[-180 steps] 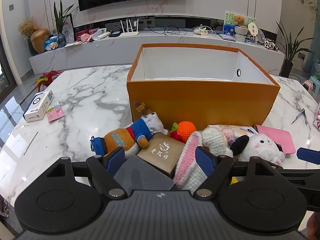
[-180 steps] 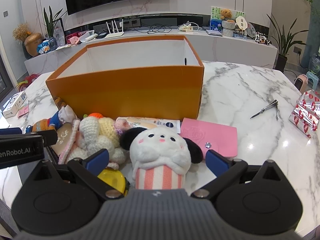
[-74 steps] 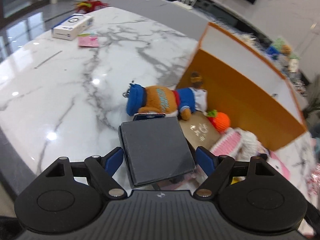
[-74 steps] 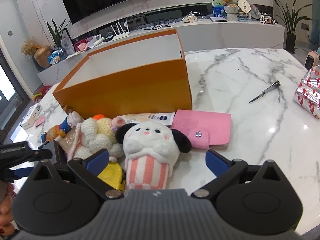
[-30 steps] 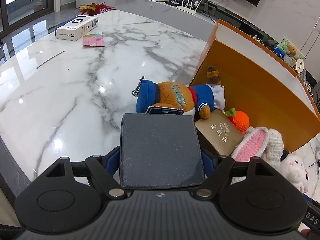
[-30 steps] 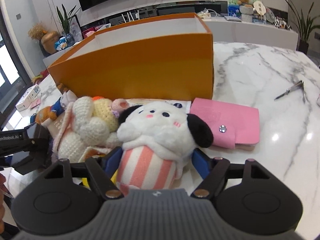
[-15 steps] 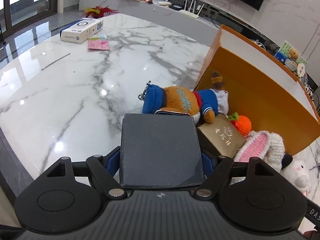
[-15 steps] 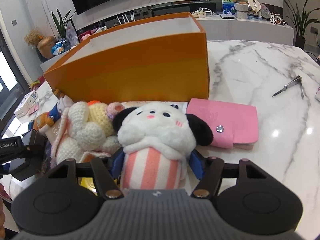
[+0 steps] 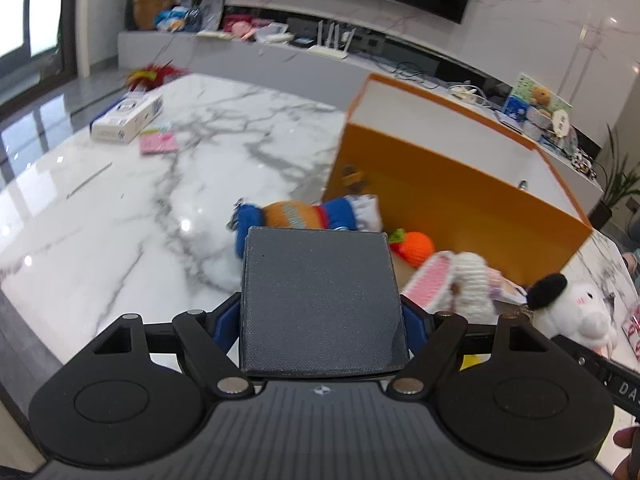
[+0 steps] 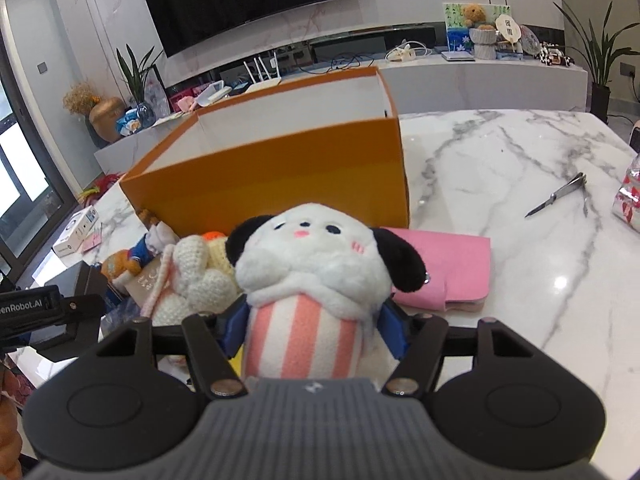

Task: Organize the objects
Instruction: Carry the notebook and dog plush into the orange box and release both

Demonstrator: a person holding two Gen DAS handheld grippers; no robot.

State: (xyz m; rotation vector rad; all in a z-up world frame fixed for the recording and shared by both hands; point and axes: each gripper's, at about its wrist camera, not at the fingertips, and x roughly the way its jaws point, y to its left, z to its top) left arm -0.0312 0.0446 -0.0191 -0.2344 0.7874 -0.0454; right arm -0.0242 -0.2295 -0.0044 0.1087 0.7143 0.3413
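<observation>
Surface: white marble counter (image 9: 168, 184), open orange cardboard box (image 10: 280, 176) ahead of both tongs.
Left tongs (image 9: 322, 320): clamped on flat dark-grey square case (image 9: 320, 300); carry level.
Right tongs (image 10: 312, 328): squeezing white black-eared plush toy (image 10: 316, 280); clear box rim first.

We count one orange box (image 10: 280, 176), one dark grey box (image 9: 320, 300), one tan gift box (image 10: 149, 280) and one white carton (image 9: 128, 118). Soft toys number four: one white dog plush (image 10: 316, 280), one crocheted rabbit (image 10: 192, 280), one bear in blue (image 9: 304, 216) and one crocheted orange (image 9: 418, 243). We also count one pink wallet (image 10: 448, 268).
</observation>
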